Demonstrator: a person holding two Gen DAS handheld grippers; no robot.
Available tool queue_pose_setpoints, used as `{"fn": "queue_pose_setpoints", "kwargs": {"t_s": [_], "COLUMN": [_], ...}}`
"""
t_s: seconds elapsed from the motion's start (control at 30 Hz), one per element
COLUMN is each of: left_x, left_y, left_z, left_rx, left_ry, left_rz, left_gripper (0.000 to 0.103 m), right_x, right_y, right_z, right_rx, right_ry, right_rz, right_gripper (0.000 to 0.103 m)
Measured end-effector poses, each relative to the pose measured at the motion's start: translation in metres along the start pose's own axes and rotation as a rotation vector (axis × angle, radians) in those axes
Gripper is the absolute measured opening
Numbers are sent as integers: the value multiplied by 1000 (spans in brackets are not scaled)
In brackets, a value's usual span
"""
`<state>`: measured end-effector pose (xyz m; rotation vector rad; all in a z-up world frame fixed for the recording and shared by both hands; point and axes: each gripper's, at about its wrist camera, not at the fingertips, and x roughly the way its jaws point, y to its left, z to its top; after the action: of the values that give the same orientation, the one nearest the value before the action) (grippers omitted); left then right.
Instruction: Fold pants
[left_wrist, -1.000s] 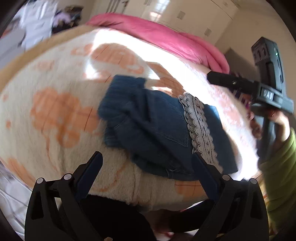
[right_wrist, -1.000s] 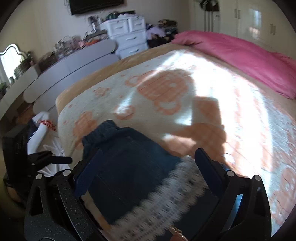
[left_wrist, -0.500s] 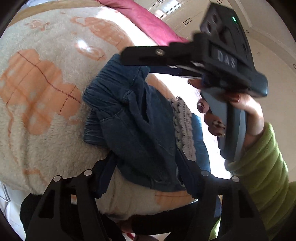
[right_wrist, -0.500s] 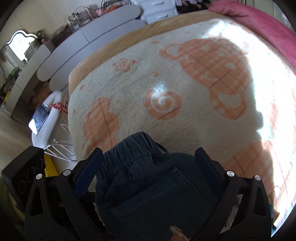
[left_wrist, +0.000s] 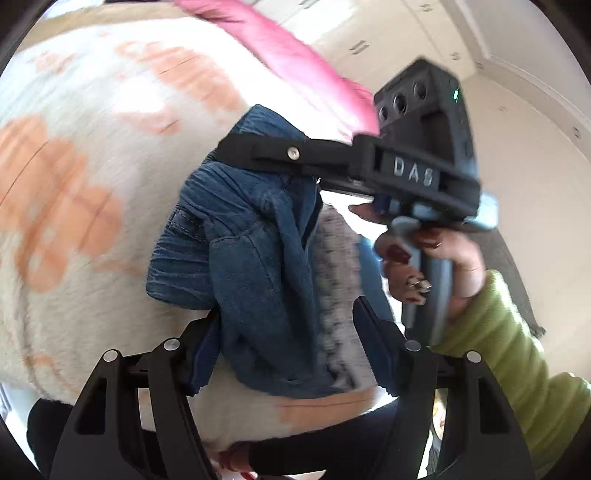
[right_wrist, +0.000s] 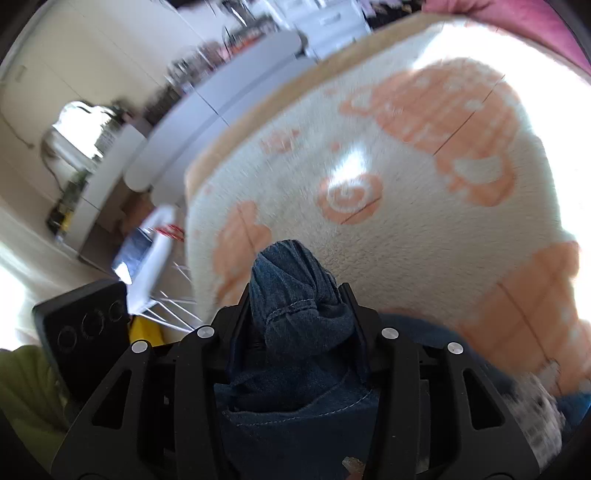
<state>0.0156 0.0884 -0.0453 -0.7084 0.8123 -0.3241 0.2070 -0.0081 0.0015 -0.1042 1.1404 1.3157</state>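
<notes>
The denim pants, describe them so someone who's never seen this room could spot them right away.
Find the bed with the cream blanket printed with orange shapes. At its near edge lies a bunched heap, the denim pants, the only blue thing on it. A band of whitish lace trim along one side sets them apart from the pink quilt further back.

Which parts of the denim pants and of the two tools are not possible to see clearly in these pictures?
- Denim pants, left wrist view: far end hidden behind the right tool.
- Lace trim: pattern blurred.
- Right wrist view: near part of the pants covered by the tool's frame.
- Left tool: whether its pads press the denim, unclear.
</notes>
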Motion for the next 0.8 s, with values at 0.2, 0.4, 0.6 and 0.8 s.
{"fn": "queue_pose_setpoints", "kwargs": {"t_s": [0.2, 0.4, 0.6, 0.8], "left_x": [15, 42, 81, 107], "left_y": [-49, -95, -121, -128], "left_z": [1, -14, -40, -52], "left_rx": [92, 181, 270, 305], "left_ry": [32, 104, 230, 305], "left_rz": [-42, -72, -69, -47], "left_gripper": [66, 67, 68, 68], "right_x": [-69, -118, -160, -150], "right_y": [-9, -21, -47, -53], "right_z": [-24, -56, -99, -126], "right_rx": [4, 31, 135, 145], "right_ry": [-121, -198, -323, -229], "right_rz": [0, -25, -103, -252], "right_gripper": [40, 50, 60, 60]}}
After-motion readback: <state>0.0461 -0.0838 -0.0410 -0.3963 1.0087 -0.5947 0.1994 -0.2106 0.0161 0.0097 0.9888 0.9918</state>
